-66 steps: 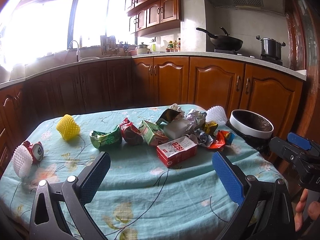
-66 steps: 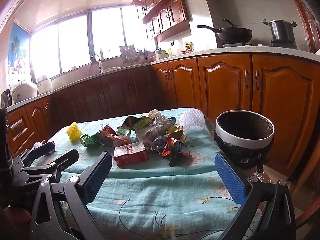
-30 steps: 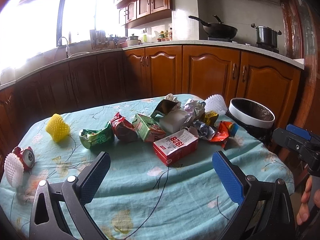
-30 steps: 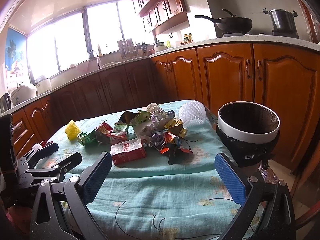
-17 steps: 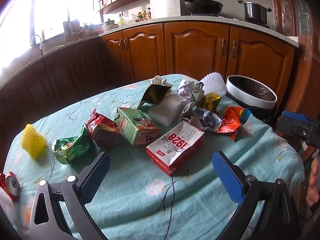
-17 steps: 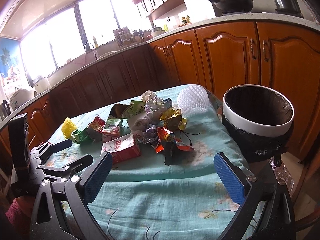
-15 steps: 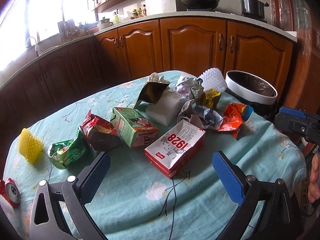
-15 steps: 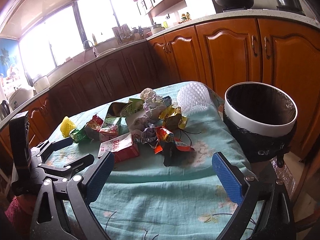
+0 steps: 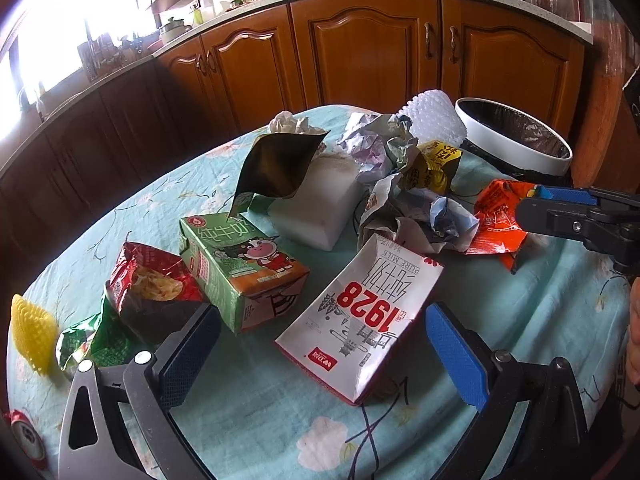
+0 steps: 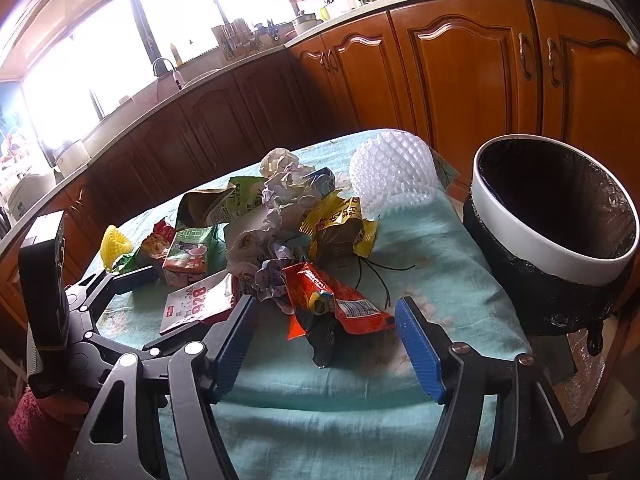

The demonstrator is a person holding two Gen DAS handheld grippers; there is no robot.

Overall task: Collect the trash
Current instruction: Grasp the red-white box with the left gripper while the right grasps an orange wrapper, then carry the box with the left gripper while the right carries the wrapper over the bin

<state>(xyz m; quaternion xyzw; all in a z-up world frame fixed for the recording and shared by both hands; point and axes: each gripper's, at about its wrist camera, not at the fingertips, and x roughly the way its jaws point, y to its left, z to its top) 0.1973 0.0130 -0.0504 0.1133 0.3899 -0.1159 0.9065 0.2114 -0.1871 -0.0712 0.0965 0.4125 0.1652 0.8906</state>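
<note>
Trash lies heaped on a table with a teal flowered cloth (image 9: pixel 256 412). My left gripper (image 9: pixel 320 344) is open, its jaws astride the near end of a red and white "1928" milk carton (image 9: pixel 360 312). A green milk carton (image 9: pixel 240 264) and a red snack bag (image 9: pixel 148 284) lie to its left. My right gripper (image 10: pixel 326 344) is open, its jaws either side of an orange-red snack wrapper (image 10: pixel 332 300), which also shows in the left wrist view (image 9: pixel 496 216). A white-rimmed bin with a black liner (image 10: pixel 556 220) stands off the table's right edge.
Crumpled paper (image 9: pixel 380 140), a yellow wrapper (image 9: pixel 432 168), a white foam block (image 9: pixel 320 204), a white foam net (image 10: pixel 392 172), a yellow foam net (image 9: pixel 32 332) and a crushed red can (image 9: pixel 24 436) lie on the cloth. Wooden kitchen cabinets (image 10: pixel 460 68) stand behind.
Both grippers have moved forward and down toward the trash. The left one now straddles the 1928 carton, the right one the orange wrapper. Nothing has been picked up.
</note>
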